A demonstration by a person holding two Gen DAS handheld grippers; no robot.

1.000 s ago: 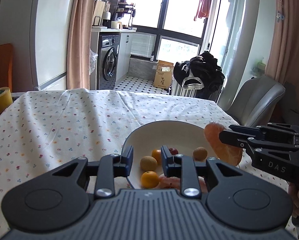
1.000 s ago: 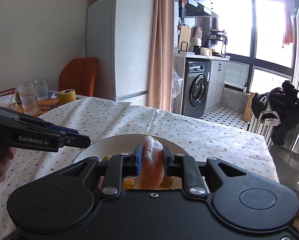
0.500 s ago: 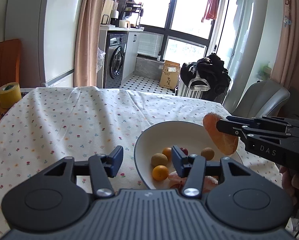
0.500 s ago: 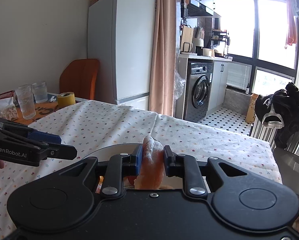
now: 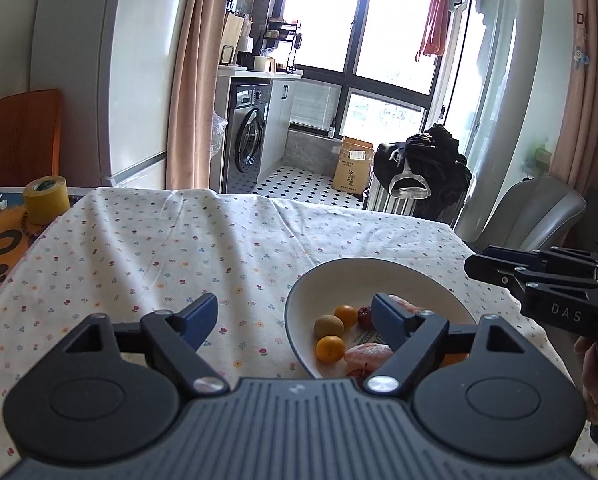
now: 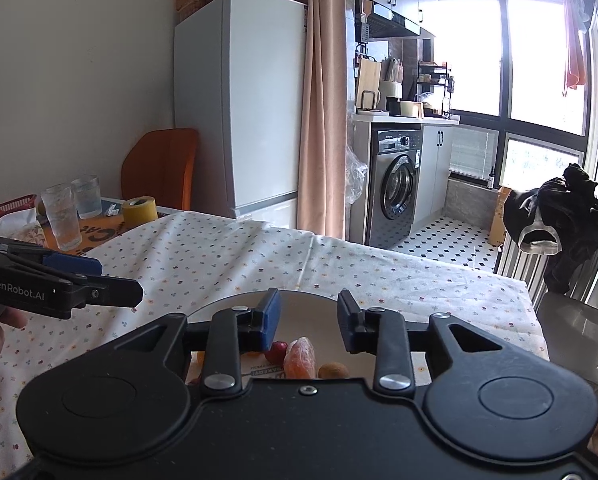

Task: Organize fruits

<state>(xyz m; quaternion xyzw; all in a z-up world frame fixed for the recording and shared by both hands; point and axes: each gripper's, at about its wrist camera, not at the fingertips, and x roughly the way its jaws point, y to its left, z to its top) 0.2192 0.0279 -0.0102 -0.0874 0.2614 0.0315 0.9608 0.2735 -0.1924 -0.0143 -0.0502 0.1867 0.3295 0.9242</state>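
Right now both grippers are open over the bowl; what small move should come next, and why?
Probably lift the right gripper up and back, clear of the bowl. Its jaws are open, and the orange segment lies in the bowl beside the red fruit, so that placement looks done. The left gripper is open and empty.

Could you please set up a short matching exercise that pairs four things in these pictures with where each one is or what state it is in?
Things:
1. yellow tape roll
2. kiwi
3. right gripper
4. two glasses

Places or states:
A. in the bowl
B. open and empty above the bowl
C. on the orange mat, beside the tape
D. at the far left, beyond the tablecloth

Pairs: 1-D, 2-A, 3-B, 4-C
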